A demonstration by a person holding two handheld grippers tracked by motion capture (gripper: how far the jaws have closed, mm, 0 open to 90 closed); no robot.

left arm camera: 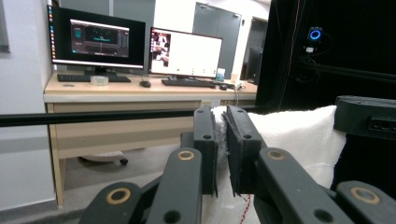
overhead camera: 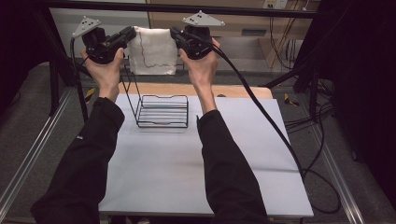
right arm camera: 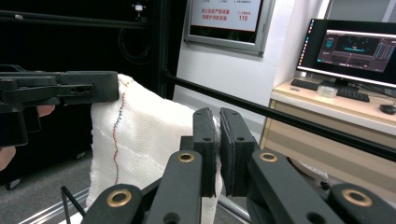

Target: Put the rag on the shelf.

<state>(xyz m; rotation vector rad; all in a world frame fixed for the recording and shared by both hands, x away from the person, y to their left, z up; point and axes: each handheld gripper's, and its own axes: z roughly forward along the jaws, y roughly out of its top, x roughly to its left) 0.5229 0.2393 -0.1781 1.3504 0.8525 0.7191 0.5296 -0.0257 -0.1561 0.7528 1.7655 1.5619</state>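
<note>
Towel (overhead camera: 153,51), white with a thin red and blue stitched line, hangs stretched at the upper centre of the high view, above the black wire rack (overhead camera: 162,111) on the table (overhead camera: 187,172). Left gripper (overhead camera: 127,34) pinches its upper left corner, jaws nearly closed on the cloth; right gripper (overhead camera: 176,34) clamps the upper right corner likewise. It looks light, soft and floppy, so I judge the corners the sensible hold: it would sag anywhere else.
</note>
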